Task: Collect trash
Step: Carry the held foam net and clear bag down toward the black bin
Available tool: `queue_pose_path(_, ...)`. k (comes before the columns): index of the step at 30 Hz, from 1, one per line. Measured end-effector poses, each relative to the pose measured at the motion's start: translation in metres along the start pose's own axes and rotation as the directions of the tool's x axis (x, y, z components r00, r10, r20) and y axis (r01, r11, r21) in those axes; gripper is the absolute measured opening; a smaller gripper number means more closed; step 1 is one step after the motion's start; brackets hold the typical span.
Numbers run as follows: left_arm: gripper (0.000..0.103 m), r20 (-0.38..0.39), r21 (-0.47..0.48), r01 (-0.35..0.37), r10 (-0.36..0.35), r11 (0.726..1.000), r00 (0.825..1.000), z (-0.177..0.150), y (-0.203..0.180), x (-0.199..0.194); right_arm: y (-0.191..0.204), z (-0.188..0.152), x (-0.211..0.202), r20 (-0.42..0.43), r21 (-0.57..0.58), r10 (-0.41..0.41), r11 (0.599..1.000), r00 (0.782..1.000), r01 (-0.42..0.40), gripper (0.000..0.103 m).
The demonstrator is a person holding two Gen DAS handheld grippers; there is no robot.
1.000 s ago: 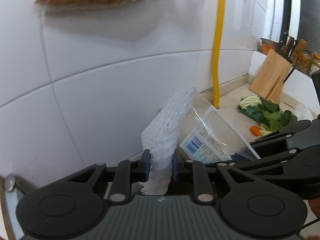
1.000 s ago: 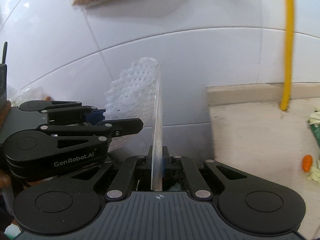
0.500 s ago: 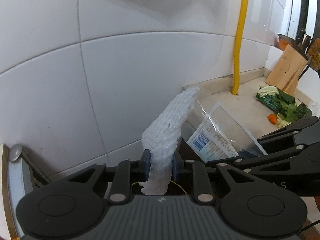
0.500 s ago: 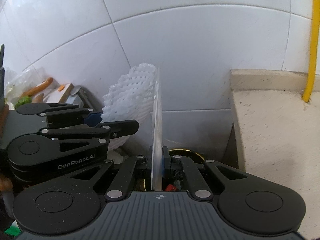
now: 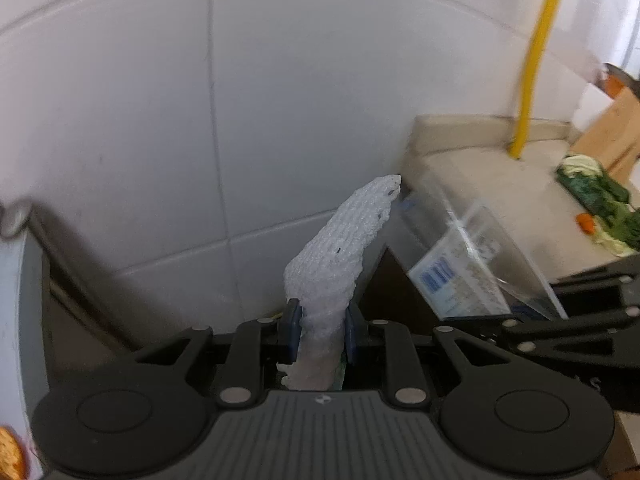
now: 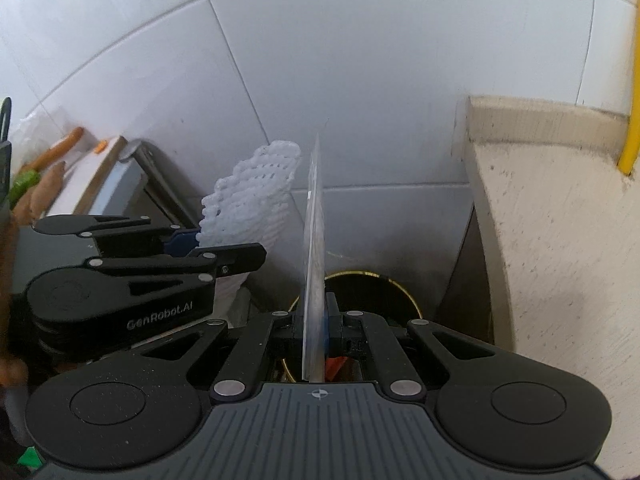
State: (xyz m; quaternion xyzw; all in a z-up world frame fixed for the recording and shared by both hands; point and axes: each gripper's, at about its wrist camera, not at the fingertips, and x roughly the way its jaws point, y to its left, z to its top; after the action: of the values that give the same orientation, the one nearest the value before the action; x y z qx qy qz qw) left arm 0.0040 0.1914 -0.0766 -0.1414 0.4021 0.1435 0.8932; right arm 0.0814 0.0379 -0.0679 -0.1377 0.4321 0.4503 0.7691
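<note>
Already both pieces of trash are off the counter and in hand. The left gripper (image 5: 320,334) is clamped on a white foam net sleeve (image 5: 340,248), which sticks up and forward from between its blue pads. The right gripper (image 6: 316,326) is squeezed nearly closed on a thin clear plastic package (image 6: 314,240), held edge-on in its own view; the left view shows its flat face with a printed label (image 5: 460,276). The two tools sit side by side, with the left one just beside the package in the right view.

Below the right gripper, in the gap between the tiled wall (image 6: 360,100) and the end of the stone counter (image 6: 560,220), stands a dark trash bin (image 6: 372,292) with a gold rim, something red lying inside it. Both grippers point steeply down toward that gap, so the carrying step looks nearly finished.

What seems left is the drop itself: letting go of the package and the sleeve over the bin. Vegetable scraps (image 5: 600,196) lie farther along the counter, well apart; whether they count as trash to collect I cannot tell.
</note>
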Motion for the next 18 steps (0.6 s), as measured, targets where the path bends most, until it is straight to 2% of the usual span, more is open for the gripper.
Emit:
queue_pose_path(8, 0.017, -0.122, -0.098, -0.068, 0.056, 0.993, 0.991, -0.012, 0.008, 0.035, -0.008, -0.009, 0.027, -0.061, 0.031, -0.012, 0.999, 0.998, 0.014, 0.007)
queue_pose_path(18, 0.017, -0.127, -0.114, -0.125, 0.111, 0.986, 0.986, -0.015, 0.005, 0.043, -0.018, -0.012, 0.054, -0.115, 0.079, 0.014, 0.997, 0.993, -0.005, 0.007)
